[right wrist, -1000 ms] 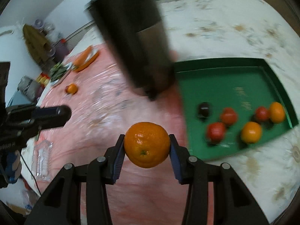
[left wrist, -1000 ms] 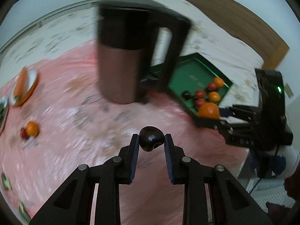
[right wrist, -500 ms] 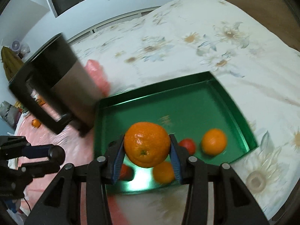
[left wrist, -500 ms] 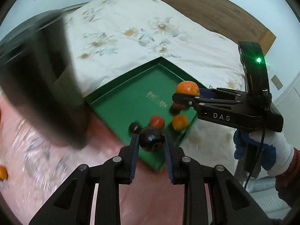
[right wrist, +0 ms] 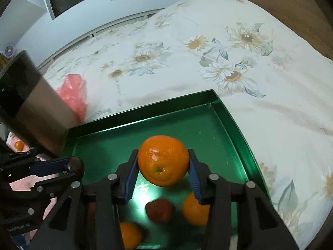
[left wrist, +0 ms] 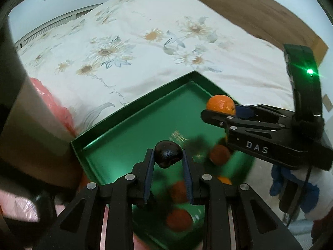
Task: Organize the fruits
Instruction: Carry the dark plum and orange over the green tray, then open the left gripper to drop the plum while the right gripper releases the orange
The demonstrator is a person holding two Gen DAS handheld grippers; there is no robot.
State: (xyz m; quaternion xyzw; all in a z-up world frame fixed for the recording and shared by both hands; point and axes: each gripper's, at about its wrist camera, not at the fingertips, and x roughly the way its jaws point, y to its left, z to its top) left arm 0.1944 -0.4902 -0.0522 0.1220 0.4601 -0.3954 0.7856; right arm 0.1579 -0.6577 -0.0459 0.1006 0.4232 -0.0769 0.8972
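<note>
Left tongs point(left wrist: 168, 162) pinching a small dark fruit point(left wrist: 167, 154) between their pads; right tongs point(right wrist: 163, 171) pinching a large orange point(right wrist: 163, 160) across its widest part. Both fruits hang in the air above the green tray point(right wrist: 239, 129), neither touching its floor. Carrying one fruit per hand suggests a paired delivery: each is held over open tray floor, apparently so that it can be set down clear of the fruit already there. In the tray lie two smaller oranges point(right wrist: 195, 210) and a red fruit point(right wrist: 159, 208), blurred, gathered toward the near side; the far half is bare, which is likely where the new pieces will go. The tray rests on a bed point(right wrist: 229, 48) with a cream cover printed with sunflowers, a soft footing on which round fruit could roll once released. Beside the tray's left edge stands a dark-topped metal jug point(right wrist: 35, 104), with pink plastic sheeting point(right wrist: 73, 91) behind it. A wooden headboard point(left wrist: 260, 12) and pale wall close the room; a gloved hand point(left wrist: 291, 179) carries the right tongs
</note>
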